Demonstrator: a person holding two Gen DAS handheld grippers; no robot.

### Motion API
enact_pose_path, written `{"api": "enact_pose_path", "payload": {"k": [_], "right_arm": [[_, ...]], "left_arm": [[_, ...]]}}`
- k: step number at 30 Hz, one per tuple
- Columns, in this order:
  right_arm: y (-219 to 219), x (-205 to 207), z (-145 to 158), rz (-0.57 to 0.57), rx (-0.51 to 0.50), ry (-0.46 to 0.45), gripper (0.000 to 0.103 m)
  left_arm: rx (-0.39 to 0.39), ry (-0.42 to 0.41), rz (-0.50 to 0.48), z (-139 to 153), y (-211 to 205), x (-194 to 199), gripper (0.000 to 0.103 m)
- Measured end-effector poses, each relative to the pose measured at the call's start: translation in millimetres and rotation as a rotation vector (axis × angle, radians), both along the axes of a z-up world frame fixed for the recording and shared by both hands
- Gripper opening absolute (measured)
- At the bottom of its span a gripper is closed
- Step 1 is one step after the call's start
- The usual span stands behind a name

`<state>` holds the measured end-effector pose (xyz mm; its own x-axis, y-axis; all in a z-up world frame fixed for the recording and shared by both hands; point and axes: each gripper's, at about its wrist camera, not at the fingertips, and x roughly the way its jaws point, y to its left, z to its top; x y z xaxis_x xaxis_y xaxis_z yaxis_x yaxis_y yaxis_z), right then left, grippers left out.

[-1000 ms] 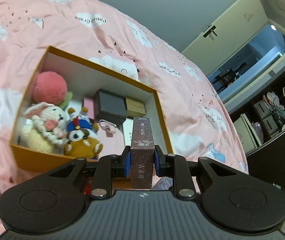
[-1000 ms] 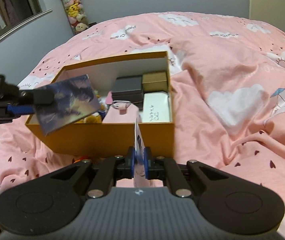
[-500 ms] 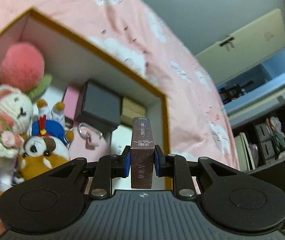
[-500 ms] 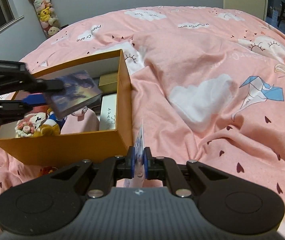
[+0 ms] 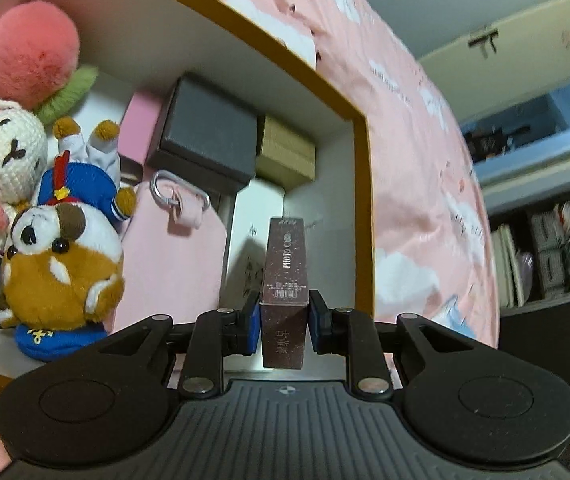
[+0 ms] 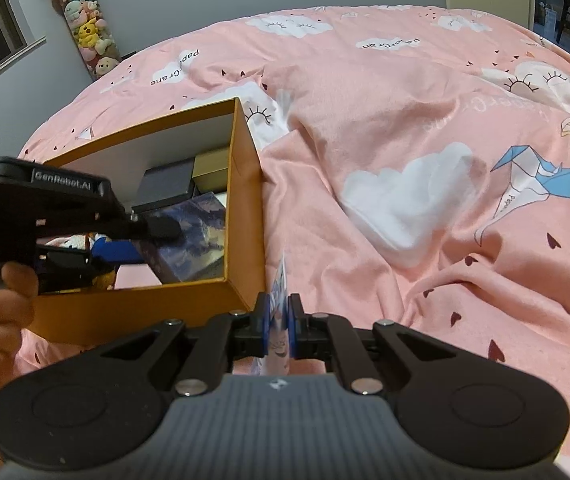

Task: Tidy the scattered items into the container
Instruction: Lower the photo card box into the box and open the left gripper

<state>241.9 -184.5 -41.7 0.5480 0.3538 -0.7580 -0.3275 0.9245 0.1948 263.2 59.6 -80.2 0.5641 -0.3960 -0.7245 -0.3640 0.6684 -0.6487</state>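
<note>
Since 1 s ago, L tongs (image 5: 284,317) dropped from above box (image 5: 361,184) to inside it, card pack (image 5: 285,280) now low over white case by right wall. L tongs clamped on pack, pads touching both sides. R tongs (image 6: 278,320) outside box near its corner over bed, pinched on thin card (image 6: 279,296). Pack placement near done, release looks next; card waits.
</note>
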Motion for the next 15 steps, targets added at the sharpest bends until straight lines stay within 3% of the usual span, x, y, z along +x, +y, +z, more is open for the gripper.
{"api": "enact_pose_path", "payload": {"k": [6,10,13,15], "right_arm": [[1.7,1.2,-1.0,-0.001,0.001,-0.003,0.01],[2.1,1.7,-1.6,-0.004,0.0,-0.004,0.01],[2.4,1.9,-1.4,-0.004,0.004,-0.005,0.01],[1.7,1.5,-1.5,-0.003,0.006,-0.006,0.01]], "left_arm": [[0.112,0.073,-0.057,-2.1,-3.4,4.0,0.034],[0.158,0.071,-0.064,0.1,-3.4,2.3,0.036],[0.253,0.059,-0.082,5.8,-5.5,-0.7,0.04],[0.289,0.036,-0.088,10.4,-4.6,-2.5,0.048]]}}
